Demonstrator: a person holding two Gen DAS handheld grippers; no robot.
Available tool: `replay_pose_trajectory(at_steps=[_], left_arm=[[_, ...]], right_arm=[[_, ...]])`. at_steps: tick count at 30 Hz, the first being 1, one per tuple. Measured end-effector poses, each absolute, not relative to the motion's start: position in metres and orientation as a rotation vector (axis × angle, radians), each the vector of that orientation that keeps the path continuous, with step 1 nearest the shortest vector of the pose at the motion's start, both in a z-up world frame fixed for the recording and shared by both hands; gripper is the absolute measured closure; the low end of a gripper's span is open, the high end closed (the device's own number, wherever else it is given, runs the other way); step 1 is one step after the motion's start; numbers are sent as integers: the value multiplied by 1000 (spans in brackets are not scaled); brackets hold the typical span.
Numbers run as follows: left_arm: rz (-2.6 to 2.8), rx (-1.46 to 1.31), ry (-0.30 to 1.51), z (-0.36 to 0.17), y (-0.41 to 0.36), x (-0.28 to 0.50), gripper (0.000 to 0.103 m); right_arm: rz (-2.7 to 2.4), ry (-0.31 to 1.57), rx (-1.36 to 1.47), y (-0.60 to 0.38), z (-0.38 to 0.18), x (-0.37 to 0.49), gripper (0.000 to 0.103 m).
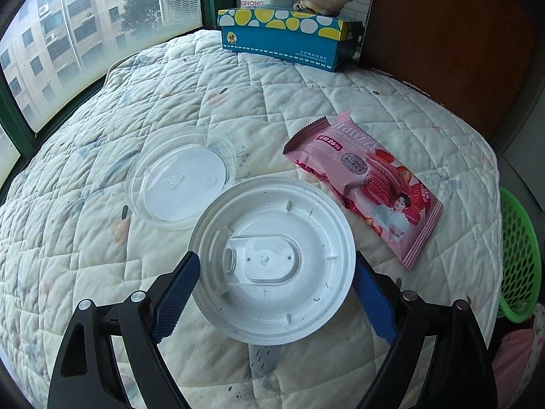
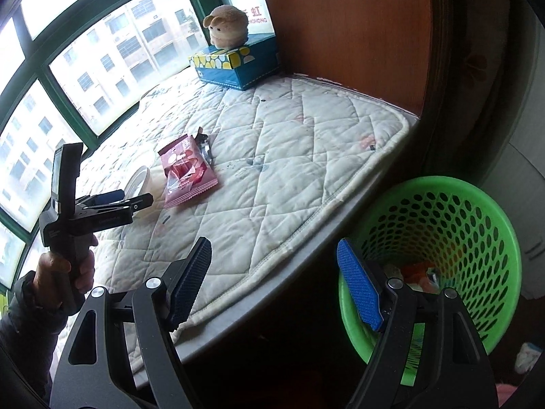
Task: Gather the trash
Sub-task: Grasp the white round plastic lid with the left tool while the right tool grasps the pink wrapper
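Bare quilted bed (image 2: 289,156) is lying open between the pink wrapper (image 2: 189,175) and the bed's edge, giving a free path toward the green basket (image 2: 477,204). The blue box (image 2: 235,68) and plush toy (image 2: 226,25) are blocking only the far corner, while the clear lid (image 1: 180,180) is crowding the white lid (image 1: 272,283) on its window side.

Each claw has 2 black angular arms with triangular cut-outs, round silver screw heads at the pivots, and blue ridged fingers (image 1: 177,298). The left claw (image 2: 126,201) has a black pistol handle, gripped by a bare hand (image 2: 64,272) below a dark sleeve.
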State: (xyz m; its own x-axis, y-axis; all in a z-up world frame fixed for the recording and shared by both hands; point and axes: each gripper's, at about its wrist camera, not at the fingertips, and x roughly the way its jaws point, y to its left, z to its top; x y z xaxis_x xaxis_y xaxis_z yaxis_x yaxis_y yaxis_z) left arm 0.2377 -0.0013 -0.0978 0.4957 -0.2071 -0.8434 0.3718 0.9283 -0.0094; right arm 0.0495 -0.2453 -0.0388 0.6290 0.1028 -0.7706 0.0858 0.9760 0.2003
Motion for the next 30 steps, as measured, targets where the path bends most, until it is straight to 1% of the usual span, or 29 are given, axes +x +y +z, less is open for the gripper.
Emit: replay_pose_trajectory(at_steps=[1,2,3,4,5,10,22,30], left_arm=[[-352,186,989,-98,-1,237,26],[-365,184,991,-98,0,236,35],[-381,172,1004,-98,1,236,41],[-385,168,1000,-96,3,234,43],[-393,170,994,-95,3,232,49],[-394,175,976,-90,11,223,54],[-367,166,935,-71,51,205,54],[-350,133,946,-71,70,200,54]], right_arm=[[13,897,225,-244,-40,51,27],[16,900,222,-243,-41,53,27],[19,903,218,-242,-42,55,27],[22,905,214,-240,-43,57,27],[26,906,212,-239,-43,59,27],[62,916,188,-226,-46,78,27],[207,929,97,-168,-60,153,30],[224,969,24,-134,-79,199,30]])
